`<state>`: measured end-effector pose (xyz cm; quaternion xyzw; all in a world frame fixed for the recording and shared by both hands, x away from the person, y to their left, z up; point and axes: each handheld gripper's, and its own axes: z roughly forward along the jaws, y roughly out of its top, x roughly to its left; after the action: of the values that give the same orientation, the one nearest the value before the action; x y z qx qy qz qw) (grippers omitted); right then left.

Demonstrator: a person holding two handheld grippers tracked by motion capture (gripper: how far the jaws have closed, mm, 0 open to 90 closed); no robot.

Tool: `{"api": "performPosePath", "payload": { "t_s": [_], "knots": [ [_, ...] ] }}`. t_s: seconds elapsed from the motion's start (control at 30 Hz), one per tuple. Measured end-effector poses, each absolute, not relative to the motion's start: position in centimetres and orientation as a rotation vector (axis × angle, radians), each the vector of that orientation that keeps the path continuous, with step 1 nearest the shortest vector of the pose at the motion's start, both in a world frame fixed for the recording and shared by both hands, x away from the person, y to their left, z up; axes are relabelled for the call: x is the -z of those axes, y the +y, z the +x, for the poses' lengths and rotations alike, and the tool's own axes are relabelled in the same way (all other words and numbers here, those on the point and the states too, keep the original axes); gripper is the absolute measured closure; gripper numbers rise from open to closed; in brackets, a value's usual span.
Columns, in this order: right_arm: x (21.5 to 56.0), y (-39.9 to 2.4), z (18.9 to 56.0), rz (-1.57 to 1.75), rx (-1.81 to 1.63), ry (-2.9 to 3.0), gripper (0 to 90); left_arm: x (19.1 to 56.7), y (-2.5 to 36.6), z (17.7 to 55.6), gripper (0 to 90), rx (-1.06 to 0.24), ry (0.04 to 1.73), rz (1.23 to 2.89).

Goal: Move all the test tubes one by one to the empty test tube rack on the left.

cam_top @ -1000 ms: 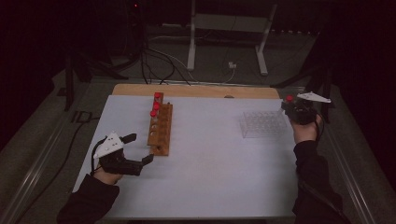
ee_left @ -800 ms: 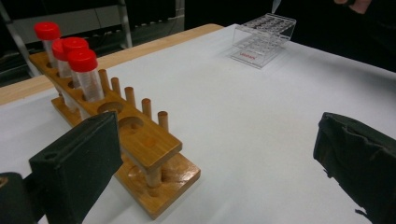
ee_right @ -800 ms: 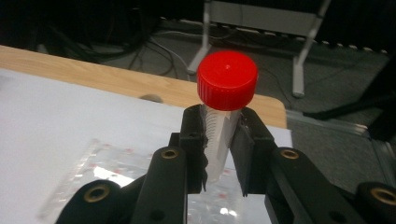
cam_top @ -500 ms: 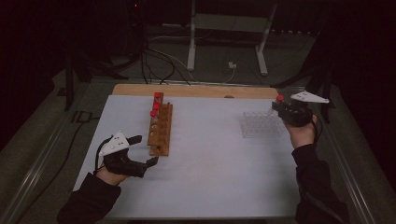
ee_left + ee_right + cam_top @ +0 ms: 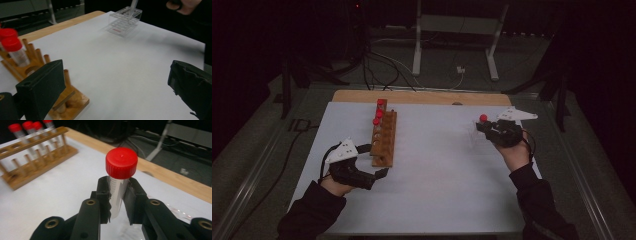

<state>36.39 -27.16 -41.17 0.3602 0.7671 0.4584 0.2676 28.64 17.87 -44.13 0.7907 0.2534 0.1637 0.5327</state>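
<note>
The right gripper (image 5: 117, 202) is clamped on a red-capped tube (image 5: 119, 182), which stands upright between its jaws, cap above them, over the clear rack (image 5: 124, 20) on the desk (image 5: 452, 170). Well apart from that rack, the left gripper (image 5: 371, 170) hangs with jaws wide apart beside the wooden rack (image 5: 384, 137).

text: none legible | clear rack (image 5: 124, 22): red mark, too blurred to read
</note>
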Motion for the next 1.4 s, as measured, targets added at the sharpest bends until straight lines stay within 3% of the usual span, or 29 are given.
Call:
{"api": "performPosePath", "payload": {
  "t_s": [0.4, 0.67, 0.7, 0.8, 1.07, 1.27, 1.4],
  "knots": [
    [42.6, -22.2, 33.7, 0.803, -1.279, 2.224, 75.1, 43.1, 15.5, 29.6, 2.5, -0.352, 0.554, 1.9],
    [43.8, -18.8, 31.8, 0.69, -1.298, 2.322, 75.1, 42.2, 12.4, 29.7, 8.4, -0.322, 0.467, 1.896],
    [44.0, -18.5, 31.7, 0.687, -1.31, 2.336, 75.0, 42.1, 11.9, 29.7, 14.0, -0.328, 0.459, 1.895],
    [44.5, -17.7, 31.4, 0.665, -1.314, 2.366, 75.0, 41.8, 10.5, 29.9, 18.6, -0.326, 0.419, 1.907],
    [44.9, -16.4, 30.8, 0.622, -1.32, 2.406, 75.1, 42.0, 7.2, 30.5, 41.0, -0.316, 0.357, 1.924],
    [44.9, -16.2, 30.4, 0.611, -1.347, 2.418, 75.0, 42.5, 5.9, 31.0, 48.7, -0.323, 0.335, 1.94],
    [45.0, -16.2, 30.3, 0.608, -1.348, 2.42, 75.0, 42.9, 5.5, 31.2, 58.6, -0.306, 0.317, 1.95]
  ]
}}
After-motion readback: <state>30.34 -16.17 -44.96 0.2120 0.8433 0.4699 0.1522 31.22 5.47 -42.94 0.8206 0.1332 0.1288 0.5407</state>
